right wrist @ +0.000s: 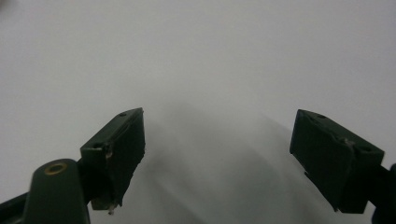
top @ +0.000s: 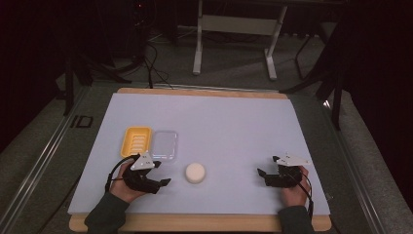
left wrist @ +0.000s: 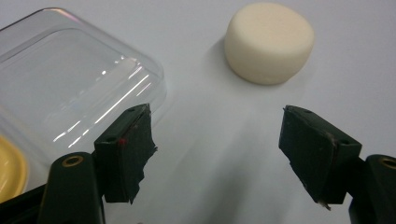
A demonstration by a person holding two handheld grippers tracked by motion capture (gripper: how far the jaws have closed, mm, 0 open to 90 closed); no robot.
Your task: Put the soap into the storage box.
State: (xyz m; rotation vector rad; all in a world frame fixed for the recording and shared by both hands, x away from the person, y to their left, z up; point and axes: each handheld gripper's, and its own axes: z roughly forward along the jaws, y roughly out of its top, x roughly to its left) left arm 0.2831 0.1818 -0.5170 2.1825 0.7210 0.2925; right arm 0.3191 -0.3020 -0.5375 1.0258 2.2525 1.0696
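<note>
A cream round puck-shaped block (top: 195, 172) (left wrist: 269, 42) lies on the white sheet (top: 219, 126) near the front. Left of it, my left gripper (top: 163, 183) (left wrist: 217, 151) rests open on the sheet, jaws pointing right, the block just beyond them. A yellow ribbed tray (top: 136, 141) (left wrist: 10, 168) and a clear plastic lid (top: 163, 145) (left wrist: 70, 84) lie side by side behind the left gripper. My right gripper (top: 261, 174) (right wrist: 219, 156) sits open at the front right, jaws pointing left over bare sheet.
The white sheet covers a wooden table (top: 204, 223). Beyond the table's far edge stand a white frame's legs (top: 197, 53) and cables on the floor (top: 151, 63).
</note>
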